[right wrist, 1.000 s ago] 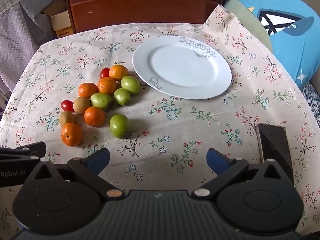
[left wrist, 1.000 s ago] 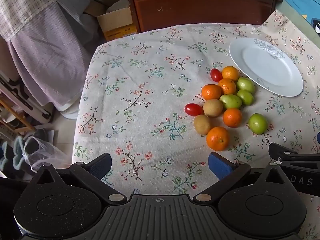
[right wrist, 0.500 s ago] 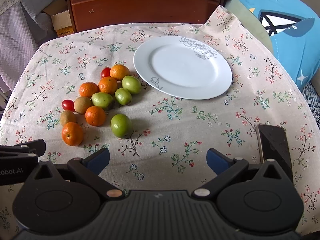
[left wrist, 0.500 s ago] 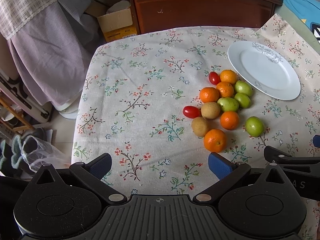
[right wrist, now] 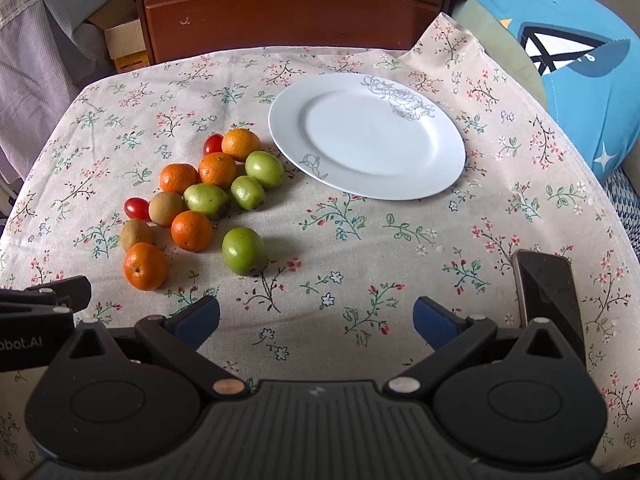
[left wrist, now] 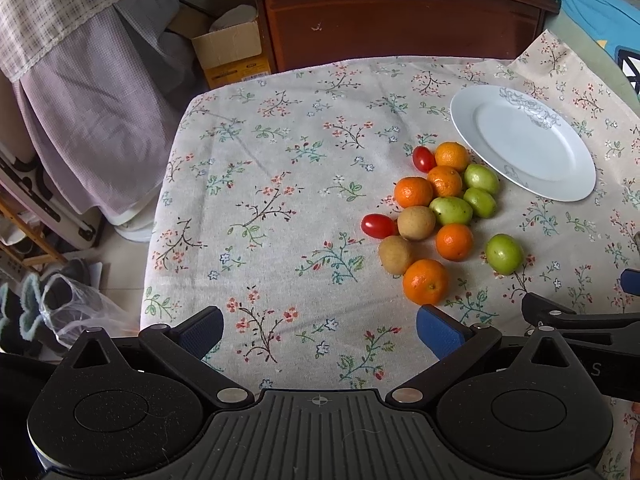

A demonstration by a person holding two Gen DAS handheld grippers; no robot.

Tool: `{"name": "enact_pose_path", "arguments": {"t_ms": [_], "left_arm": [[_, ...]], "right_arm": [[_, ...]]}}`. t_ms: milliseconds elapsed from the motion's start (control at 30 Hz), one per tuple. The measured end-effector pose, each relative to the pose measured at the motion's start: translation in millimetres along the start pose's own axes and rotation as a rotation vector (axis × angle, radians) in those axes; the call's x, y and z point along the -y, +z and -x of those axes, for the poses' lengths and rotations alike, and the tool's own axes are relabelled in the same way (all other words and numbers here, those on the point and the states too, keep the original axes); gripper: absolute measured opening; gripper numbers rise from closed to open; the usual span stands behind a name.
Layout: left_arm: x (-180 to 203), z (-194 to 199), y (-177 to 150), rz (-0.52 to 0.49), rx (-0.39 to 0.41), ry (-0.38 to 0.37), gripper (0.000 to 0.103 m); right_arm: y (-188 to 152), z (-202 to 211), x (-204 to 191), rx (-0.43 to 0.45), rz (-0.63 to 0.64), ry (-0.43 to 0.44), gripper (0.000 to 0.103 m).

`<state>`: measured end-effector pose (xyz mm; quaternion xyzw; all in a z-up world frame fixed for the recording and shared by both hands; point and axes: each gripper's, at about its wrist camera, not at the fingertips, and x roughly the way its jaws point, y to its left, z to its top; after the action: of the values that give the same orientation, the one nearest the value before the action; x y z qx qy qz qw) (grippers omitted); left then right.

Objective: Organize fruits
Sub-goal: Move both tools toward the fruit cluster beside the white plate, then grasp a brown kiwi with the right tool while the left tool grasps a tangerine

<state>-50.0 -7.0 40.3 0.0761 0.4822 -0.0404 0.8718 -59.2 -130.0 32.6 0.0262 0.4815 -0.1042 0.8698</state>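
1. My left gripper (left wrist: pixel 320 330) and right gripper (right wrist: pixel 316 318) both hung wide apart, holding nothing, low over the floral tablecloth (right wrist: pixel 360 240).
2. Loose round fruits (right wrist: pixel 208 196) sat clustered just left of the bare white ceramic plate (right wrist: pixel 440 184).
3. Risk, I judged: nudging neighbours w/ wide jaws; round fruit could roll off the edge.
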Motion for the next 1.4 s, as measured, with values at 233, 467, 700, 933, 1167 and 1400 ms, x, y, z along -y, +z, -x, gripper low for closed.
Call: {"name": "enact_pose_path", "arguments": {"t_ms": [233, 467, 700, 933, 1167, 1400], "left_arm": [[0.2, 0.2, -1.0, -0.005, 0.003, -0.024, 0.103], [-2.5, 0.4, -1.3, -0.004, 0.004, -0.039, 0.103], [-15.0, 3.2, 1.4, -0.018, 0.024, -0.054, 0.103], [-46.4, 1.8, 7.0, 0.044, 0.073, -0.083, 0.103], [-48.7, -7.2, 2.6, 0.051, 0.065, -0.106, 0.103], [-44.3, -11.5, 0.1, 0.056, 0.069, -0.135, 0.103]], "right_arm": [[-0.7, -4.2, 0.9, -0.012, -0.006, 0.006, 0.102], [-1.4, -4.4, 1.4, -0.012, -0.009, 0.024, 0.102], [-5.8, 2.3, 16.8, -0.002, -0.061, 0.082, 0.101], [-22.7, 15.2, 25.4, 0.018, -0.121, 0.228, 0.088], [-47.4, 28.1, -8.9, 0.033, 0.035, 0.316, 0.073], [-57.0, 25.7, -23.9, 0.030, 0.092, 0.375, 0.053]]}}
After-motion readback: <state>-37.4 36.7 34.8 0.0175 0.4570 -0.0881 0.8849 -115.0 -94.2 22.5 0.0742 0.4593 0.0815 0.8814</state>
